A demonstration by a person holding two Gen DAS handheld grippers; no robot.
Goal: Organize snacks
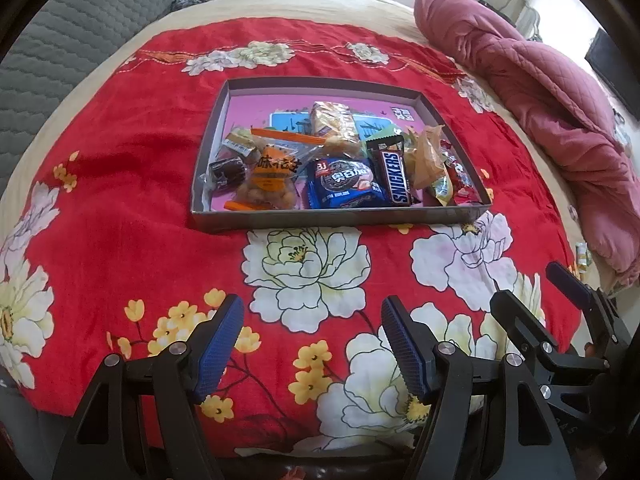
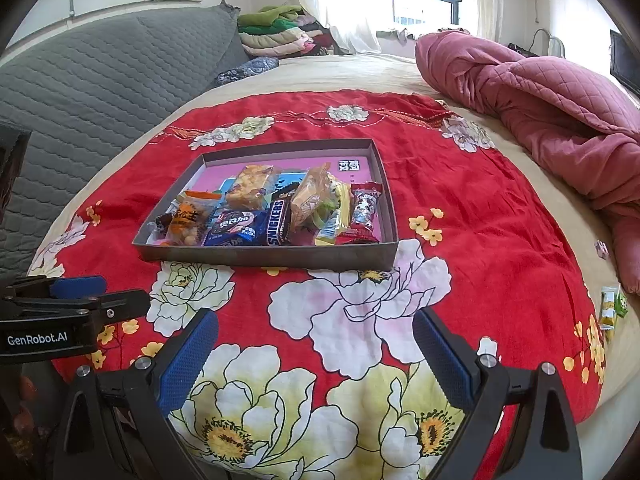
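- Crinkly foil and plastic wrappers fill the shallow grey tray (image 1: 340, 216), which sits near the middle of the red floral cloth (image 1: 120, 220) spread on the bed; the snacks crowd toward the tray's near edge.
- Snickers bar (image 1: 396, 178) looks light, fairly stiff and slick; across its narrow width is probably the best hold.
- Blue cookie pack (image 1: 344, 186) and the orange peanut bag (image 1: 266, 184) look soft and likely to slip or crush, so a pinch on a sealed end seam seems safer.
- Overlapping packs may drag neighbours out, and the tray's low wall stands between the fingers and the snacks.
- Left gripper (image 1: 312, 340) and right gripper (image 2: 316, 356) both hover over the cloth near the bed's near edge, fingers spread with nothing between them.
- Loose small packets (image 2: 612, 308) lie by the bed's right edge, beside a pink quilt (image 2: 540, 108); a grey headboard (image 2: 100, 80) stands at the left.
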